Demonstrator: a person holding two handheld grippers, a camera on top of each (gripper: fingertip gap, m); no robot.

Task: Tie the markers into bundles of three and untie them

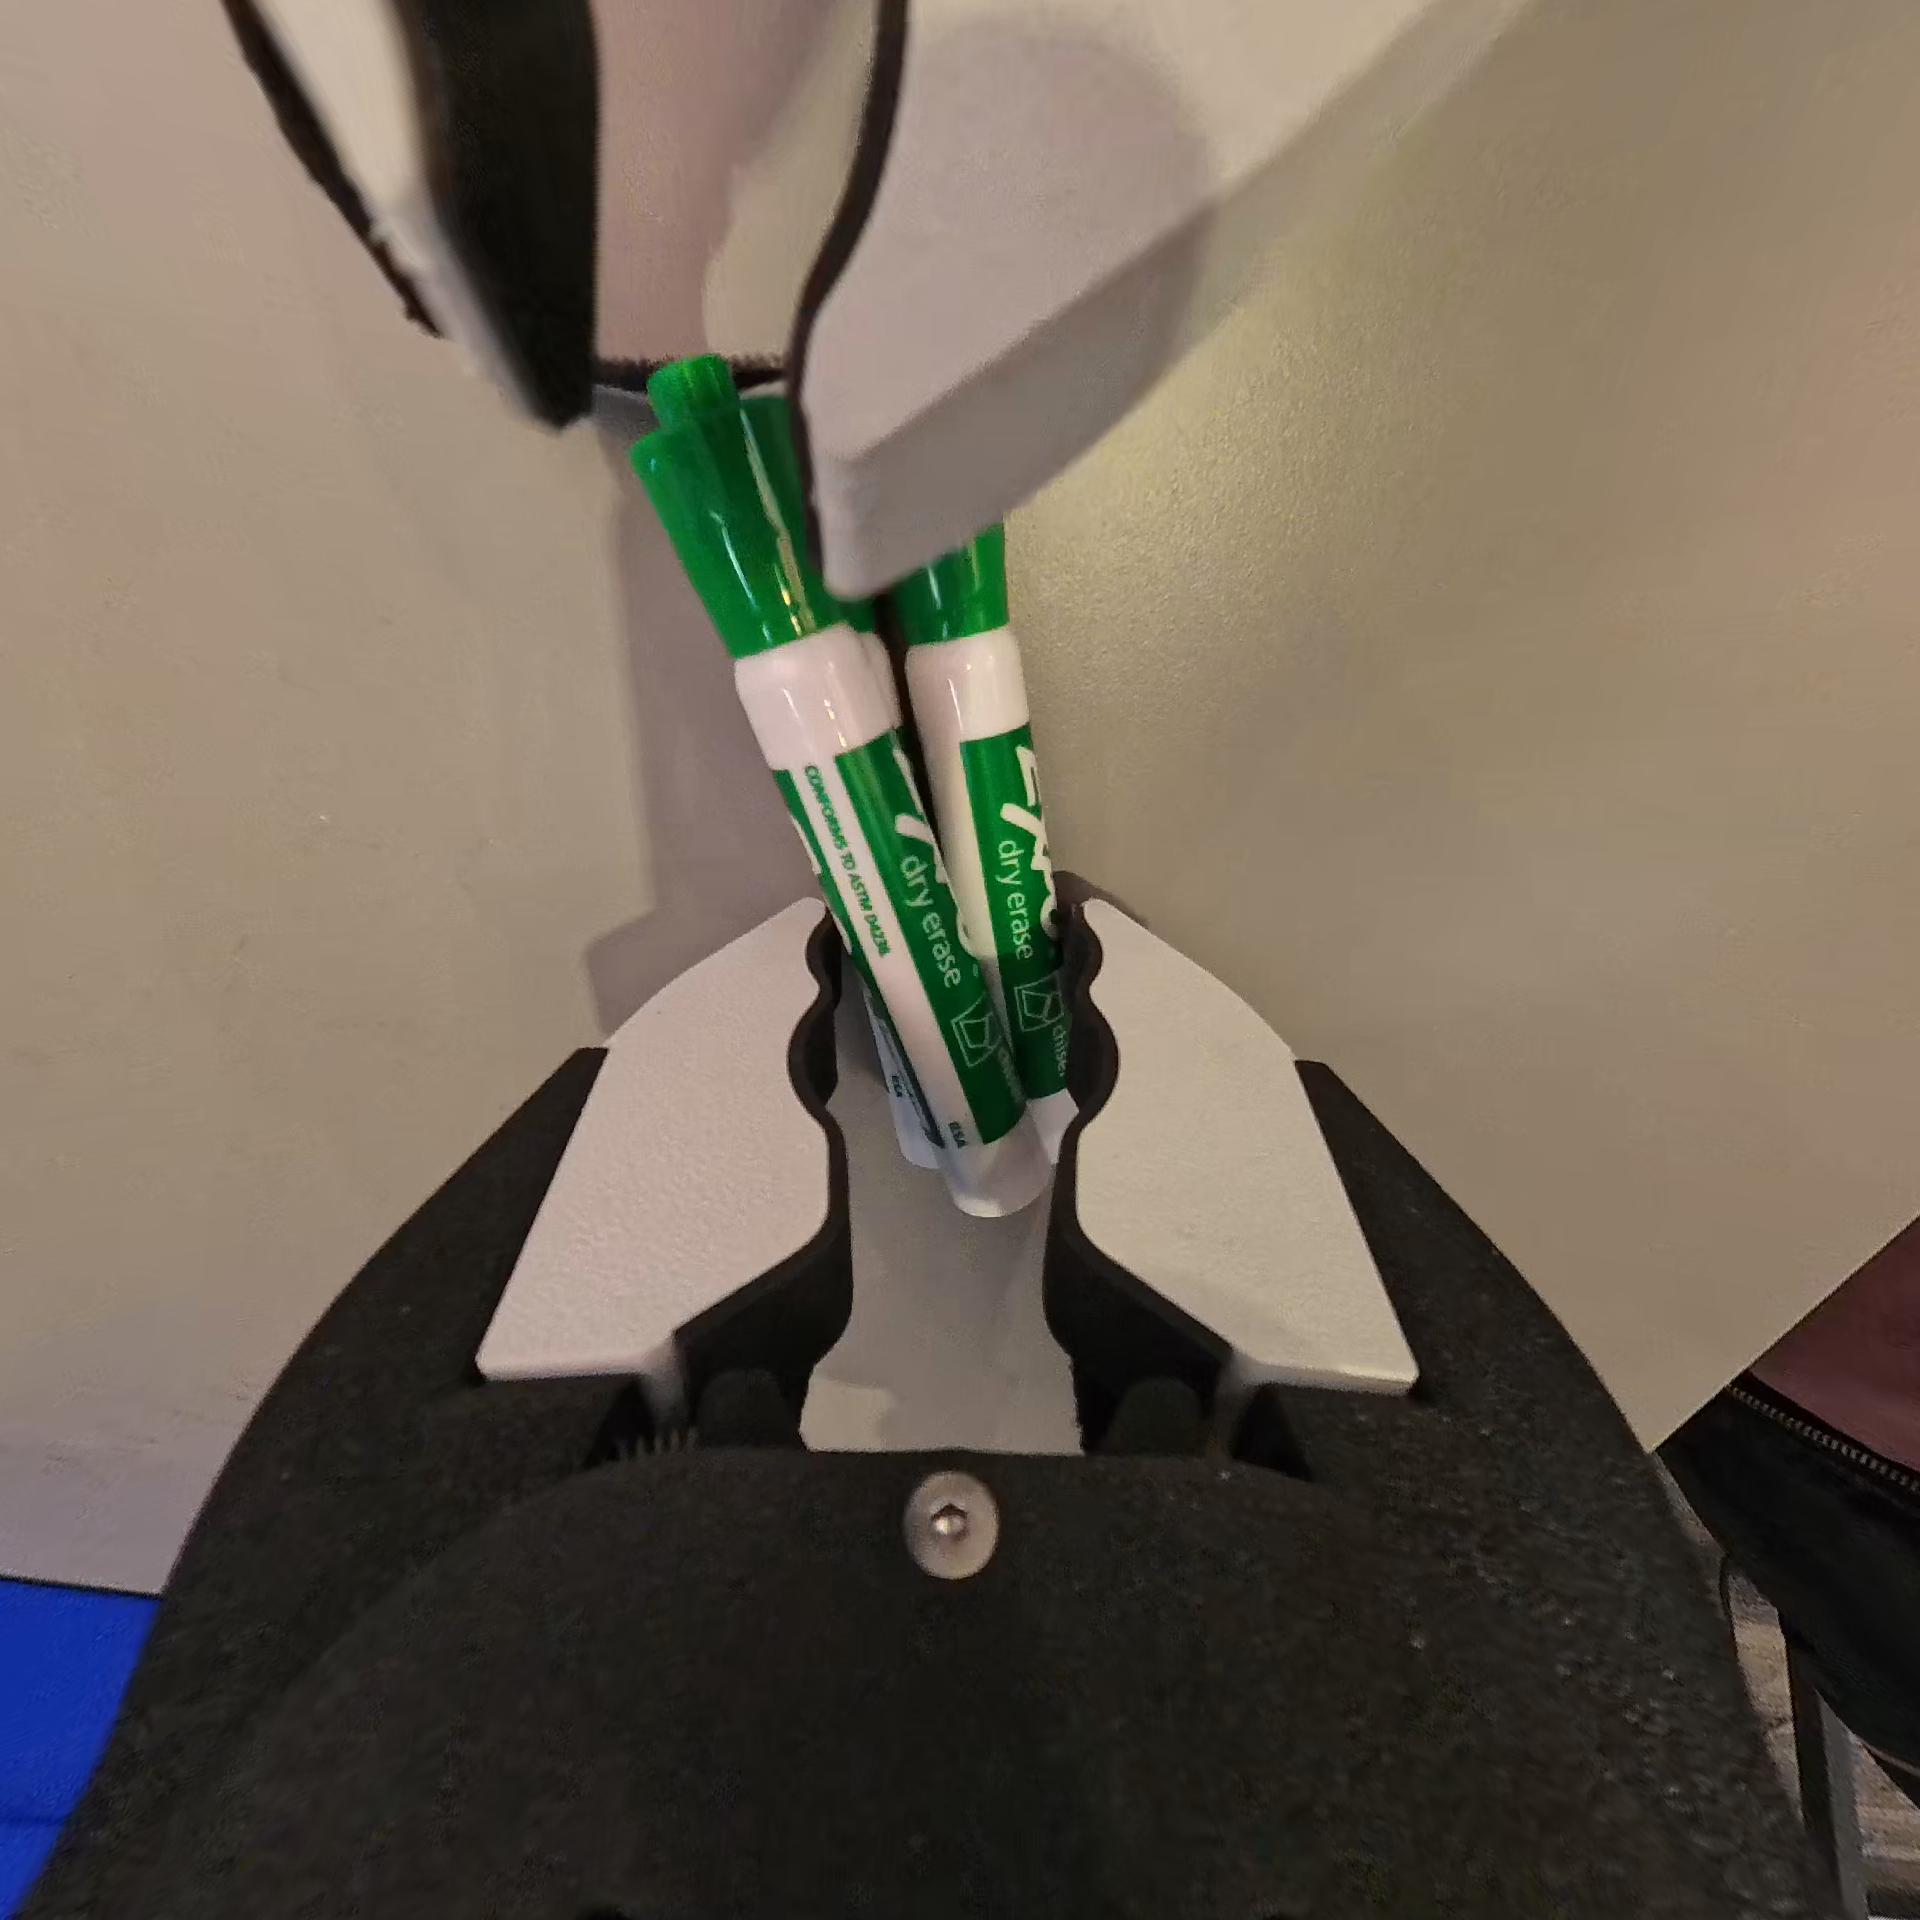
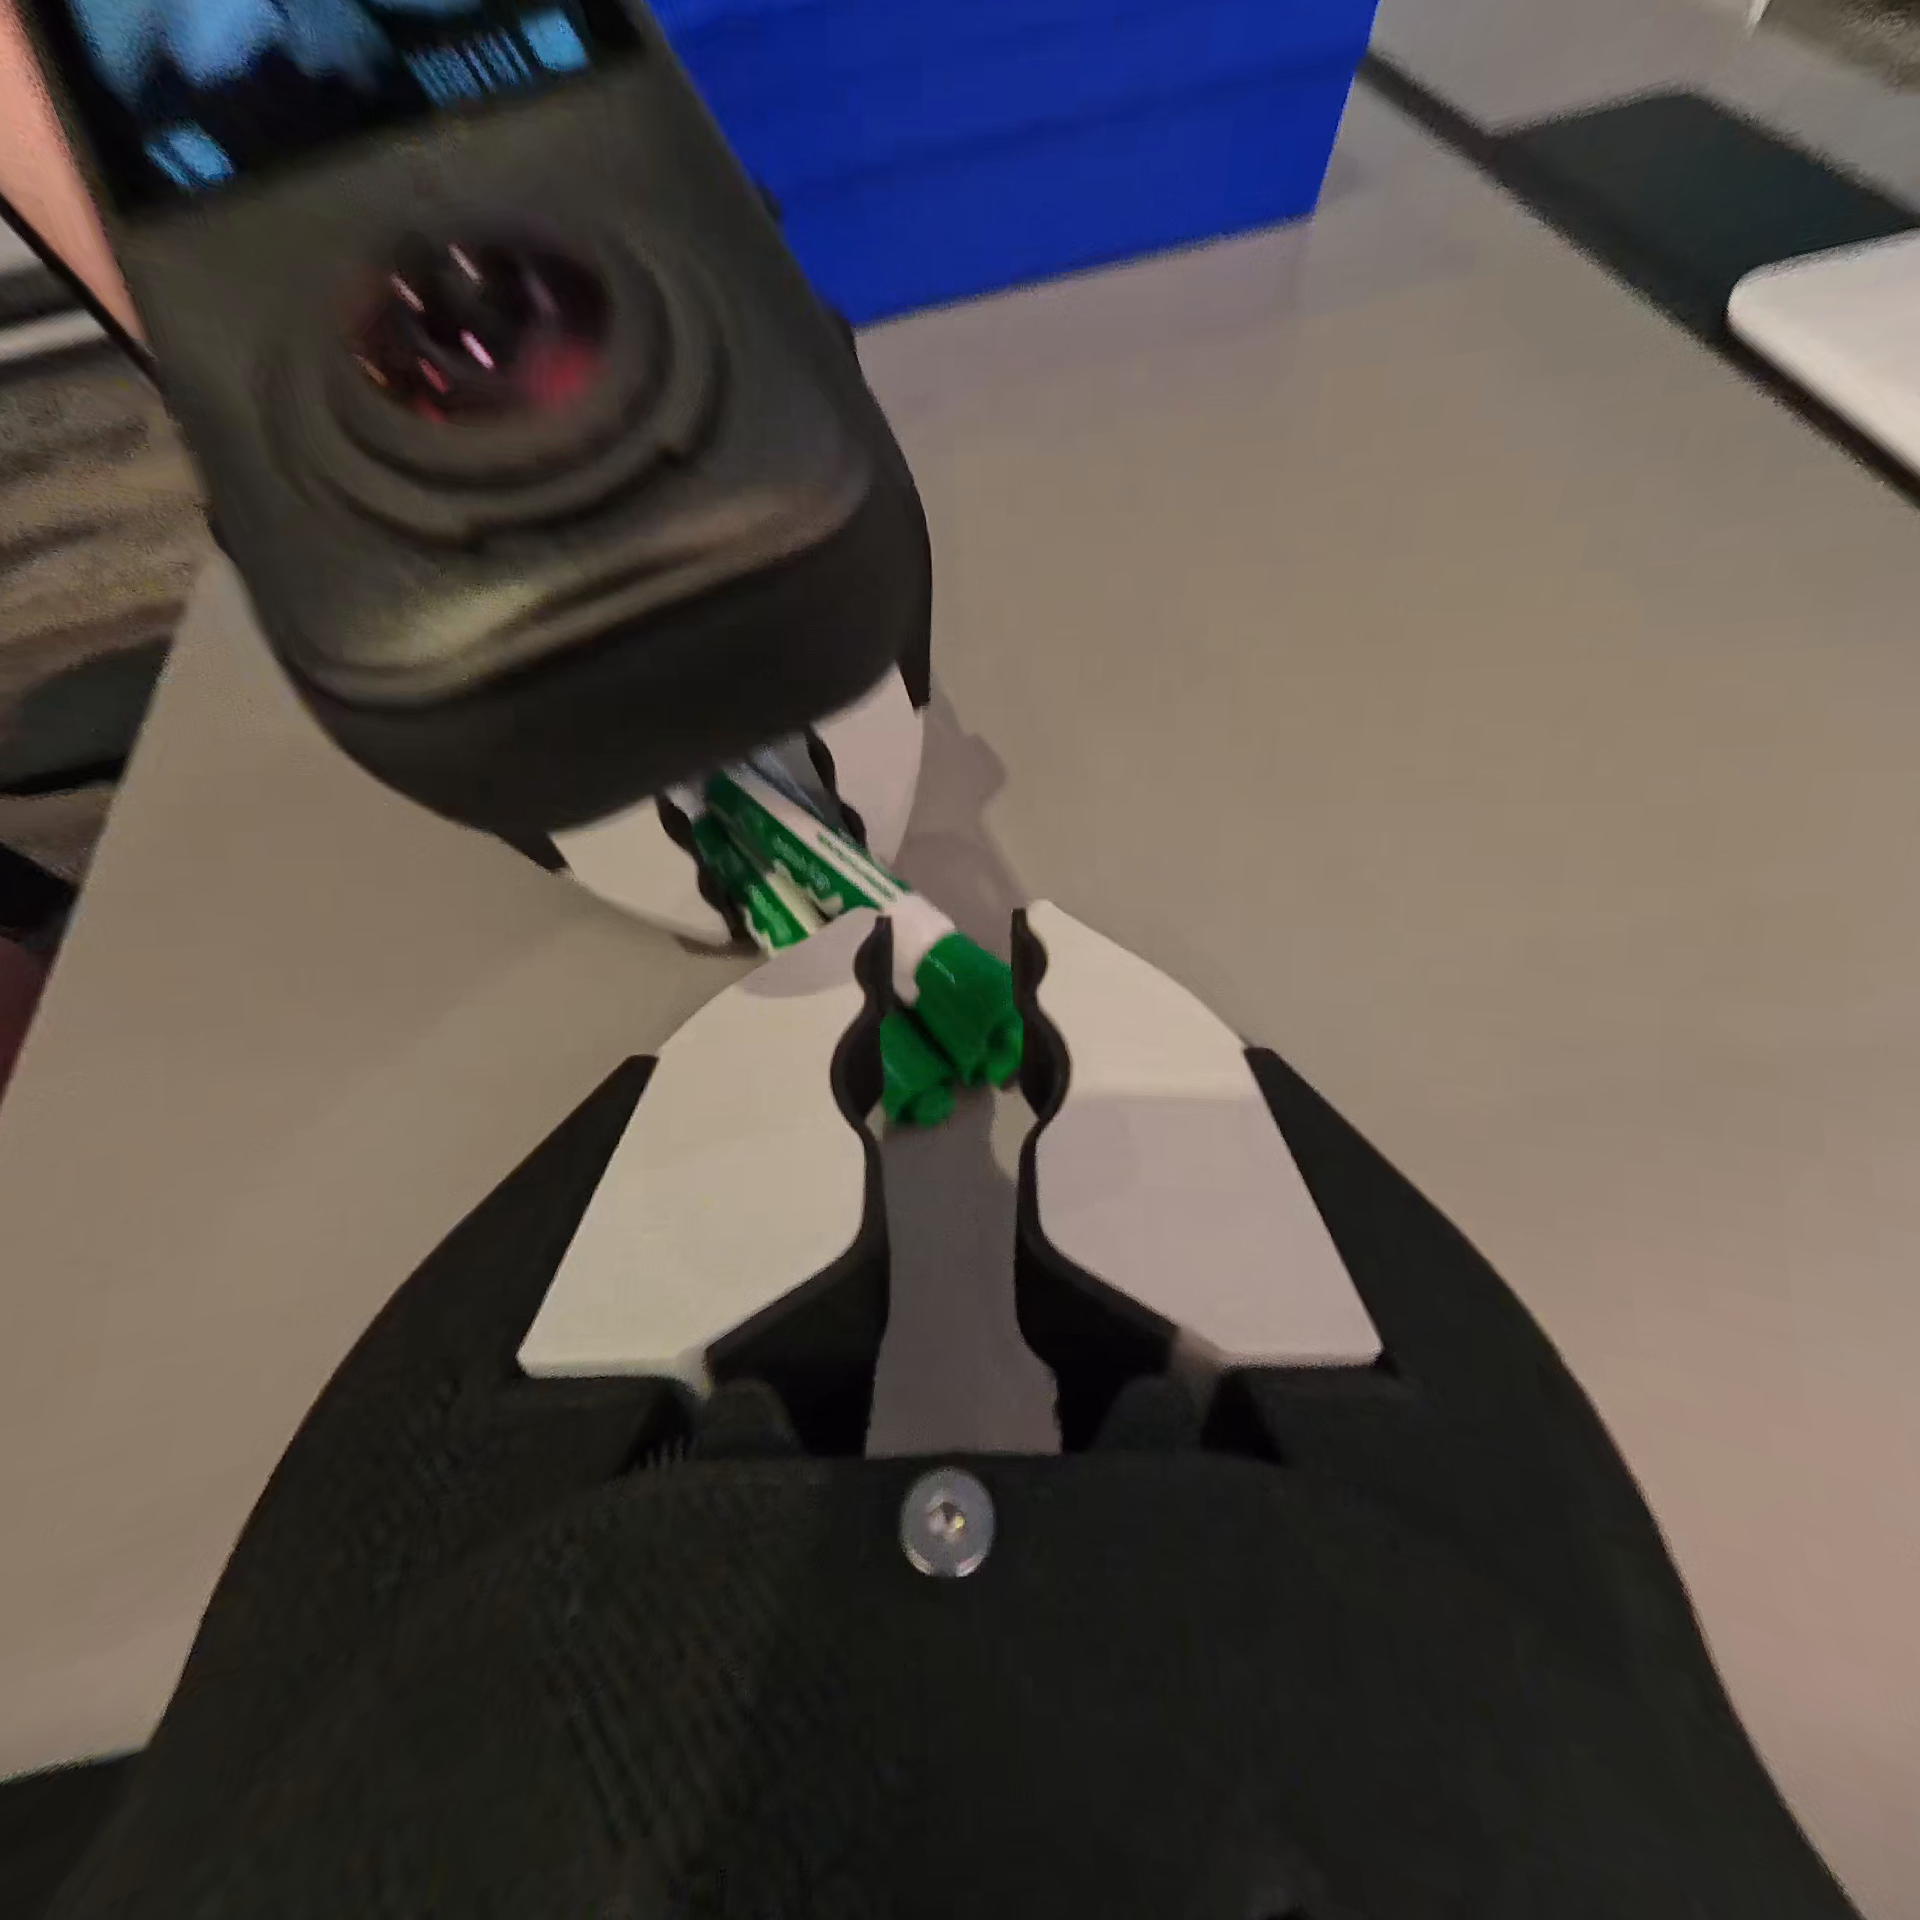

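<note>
Green markers are being held above the bench, left hand-held gripper pinching the barrel ends, right hand-held gripper pinching the caps, likely keeping three aligned for tying.

Soft, even indoor light is falling from above; a grey shadow is lying on the table under the markers. Glare is streaking their caps. Wide-angle bending is warping edges; motion blur is smearing the left gripper.
</note>
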